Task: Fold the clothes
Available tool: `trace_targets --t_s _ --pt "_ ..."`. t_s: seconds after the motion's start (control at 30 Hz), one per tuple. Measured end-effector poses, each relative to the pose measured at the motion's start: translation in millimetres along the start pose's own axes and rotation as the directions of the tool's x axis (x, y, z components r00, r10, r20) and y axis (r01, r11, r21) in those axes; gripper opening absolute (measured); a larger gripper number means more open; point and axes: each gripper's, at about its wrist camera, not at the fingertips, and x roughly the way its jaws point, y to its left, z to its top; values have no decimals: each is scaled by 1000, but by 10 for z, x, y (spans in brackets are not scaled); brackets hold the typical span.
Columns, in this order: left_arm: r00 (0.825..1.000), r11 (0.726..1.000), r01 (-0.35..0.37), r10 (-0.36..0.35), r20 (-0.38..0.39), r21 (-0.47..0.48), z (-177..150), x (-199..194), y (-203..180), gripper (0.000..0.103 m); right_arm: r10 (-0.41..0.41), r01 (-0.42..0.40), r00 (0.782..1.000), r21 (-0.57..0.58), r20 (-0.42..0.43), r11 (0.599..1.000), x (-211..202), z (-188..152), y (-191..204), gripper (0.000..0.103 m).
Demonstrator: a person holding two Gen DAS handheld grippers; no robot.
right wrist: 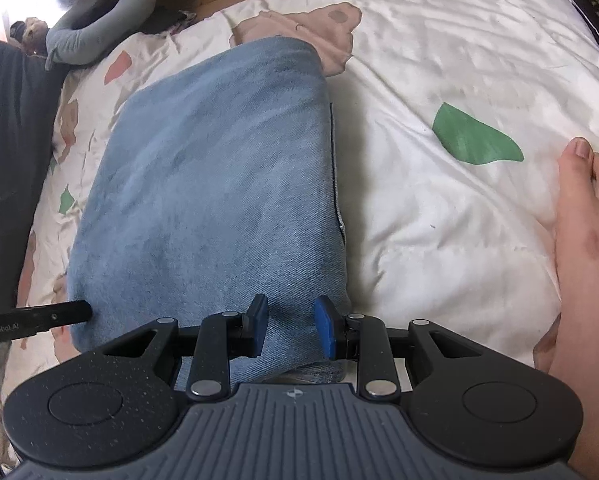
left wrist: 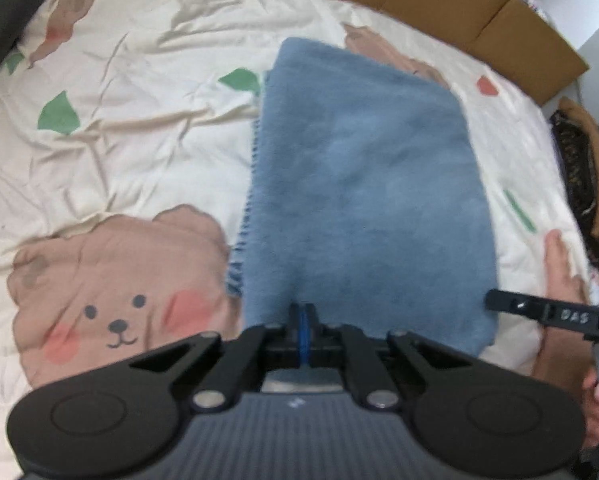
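A folded blue denim garment (left wrist: 363, 184) lies flat on the cream bear-print bedspread (left wrist: 131, 136), running away from both grippers. My left gripper (left wrist: 303, 332) is shut, its blue pads together at the garment's near edge, where a crease in the cloth runs up from the tips. In the right wrist view its black finger (right wrist: 81, 309) touches the garment's near left corner. My right gripper (right wrist: 292, 326) stands open, with its pads (right wrist: 325, 330) apart over the near right part of the garment (right wrist: 219, 168). Smooth denim lies between them.
A bare foot (right wrist: 583, 264) rests on the bedspread (right wrist: 439, 208) right of the right gripper. Brown cardboard (left wrist: 479, 16) lines the far side of the bed. A grey stuffed item (right wrist: 99, 28) and dark cloth (right wrist: 7, 168) lie at the left.
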Motion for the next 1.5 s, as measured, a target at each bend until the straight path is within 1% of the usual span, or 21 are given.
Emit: trace_targets --t_s 0.1,0.17,0.23,0.27,0.3,0.37,0.5,0.57,0.67,0.83,0.93,1.1,1.13,1.2,1.23,1.3,1.37,1.4,1.43,1.47,1.5 --pt "1000 1000 -8 8 -7 -26 -37 -22 54 3 0 0 1000 -6 -9 1000 31 -9 -9 33" --pt "1000 999 -16 16 7 -35 -63 -82 89 3 -3 3 1000 -18 -15 1000 30 -10 -2 33" --pt "1000 998 -3 5 27 -59 -72 -163 151 4 -9 9 1000 -19 -18 1000 24 -8 -6 33" --pt "999 997 12 -9 46 -71 -74 -218 190 10 -13 12 1000 -18 -19 1000 21 -6 -11 33" --pt "998 997 22 -17 63 -76 -82 -262 220 13 -14 14 1000 -16 -20 1000 19 -7 -19 33" --pt "995 995 42 -33 94 -86 -107 -331 286 26 -16 16 1000 -10 -21 1000 17 -13 -42 33" --pt "991 990 85 -72 112 -115 -127 -310 409 37 -18 18 1000 -4 -24 1000 27 -23 -72 33" --pt "986 983 125 -108 129 -133 -136 -256 472 49 -18 18 1000 -5 -25 1000 35 -24 -80 33" --pt "979 973 170 -148 142 -158 -147 -165 530 57 -16 16 999 -3 -28 1000 42 -19 -98 33" --pt "969 957 233 -213 126 -175 -148 63 571 60 -17 17 999 -11 -30 1000 63 -28 -107 34" --pt "952 925 301 -277 129 -232 -181 166 640 64 -18 17 999 -24 -32 1000 77 -28 -104 34" --pt "918 860 396 -365 153 -322 -267 317 782 64 -13 12 999 -28 -38 1000 83 -19 -106 33" --pt "911 849 413 -381 158 -331 -276 321 800 61 -12 11 999 -28 -39 1000 87 -18 -106 33" --pt "894 828 449 -415 170 -335 -295 308 820 49 -11 10 999 -25 -39 1000 88 -19 -106 33" --pt "888 826 460 -427 172 -326 -304 290 820 44 -10 9 999 -23 -39 1000 87 -21 -105 33" --pt "879 824 476 -444 172 -307 -324 253 821 39 -8 8 999 -19 -39 1000 86 -24 -99 32" --pt "874 822 487 -455 172 -296 -351 216 833 32 -8 8 999 -18 -40 1000 88 -22 -92 32" --pt "872 821 490 -458 173 -292 -359 198 840 31 -9 9 999 -18 -40 1000 86 -21 -89 32" --pt "874 829 485 -452 179 -277 -368 167 831 25 -10 9 999 -17 -39 1000 83 -21 -88 32" --pt "877 840 478 -443 185 -257 -378 133 816 21 -9 9 999 -15 -38 1000 77 -22 -86 32" --pt "883 856 464 -427 196 -229 -384 94 781 20 -8 8 999 -14 -36 1000 69 -19 -84 32"
